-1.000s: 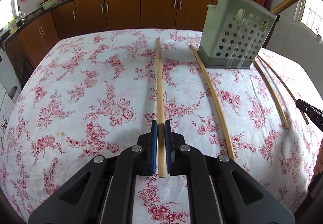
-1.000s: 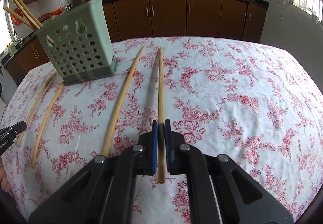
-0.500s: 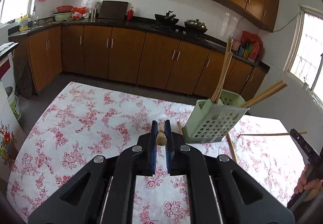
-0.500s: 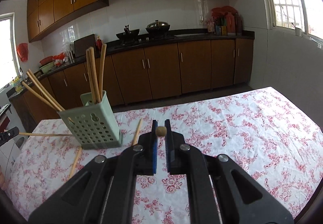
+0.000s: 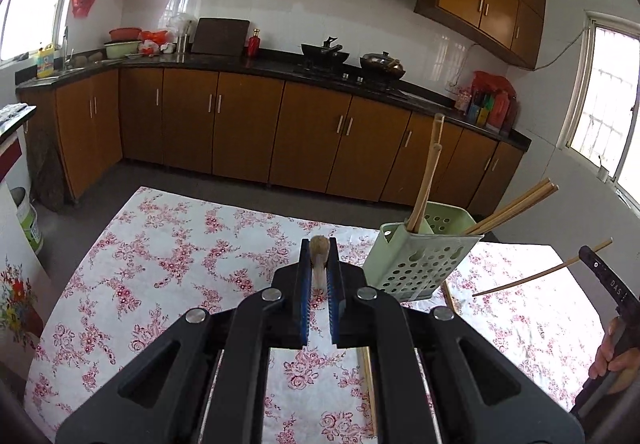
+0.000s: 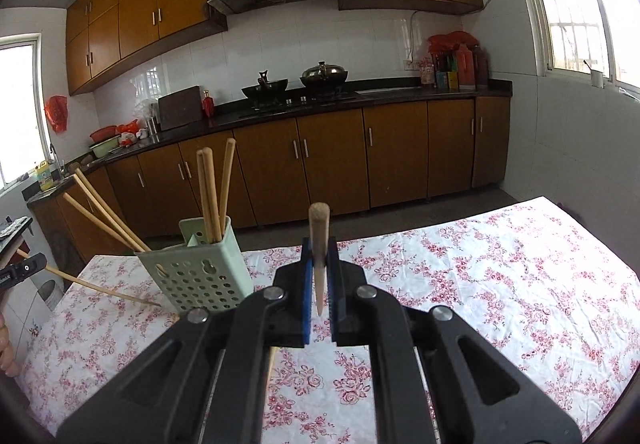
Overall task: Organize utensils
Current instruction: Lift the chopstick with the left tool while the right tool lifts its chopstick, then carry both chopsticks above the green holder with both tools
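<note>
Brown cabinets and a dark kitchen counter are running along the tiled back wall, with two pans (image 5: 352, 58) sitting on the stove under a steel hood, and in front of them a surface is lying under a white cloth with red flowers (image 5: 168, 256). On that cloth a pale green holder with round holes (image 5: 420, 264) is standing upright, and several chopsticks are leaning out of its top, some pointing up and some slanting off to one side. The left tongs (image 5: 319, 276) are clenching a chopstick (image 5: 319, 254) between their blue pads, and it is pointing straight ahead so that mostly its blunt end is showing, raised above the cloth just to the left of the holder. The right tongs (image 6: 319, 276) are likewise gripping a second chopstick (image 6: 319, 240), its thick end tilting up and forward and its thin tip hanging between the pads, with the holder (image 6: 200, 268) sitting near and to their left. In the left wrist view, more chopsticks are lying on the cloth beside the holder, largely hidden behind the tongs; one (image 5: 366, 384) is showing as a thin strip near the right finger
</note>
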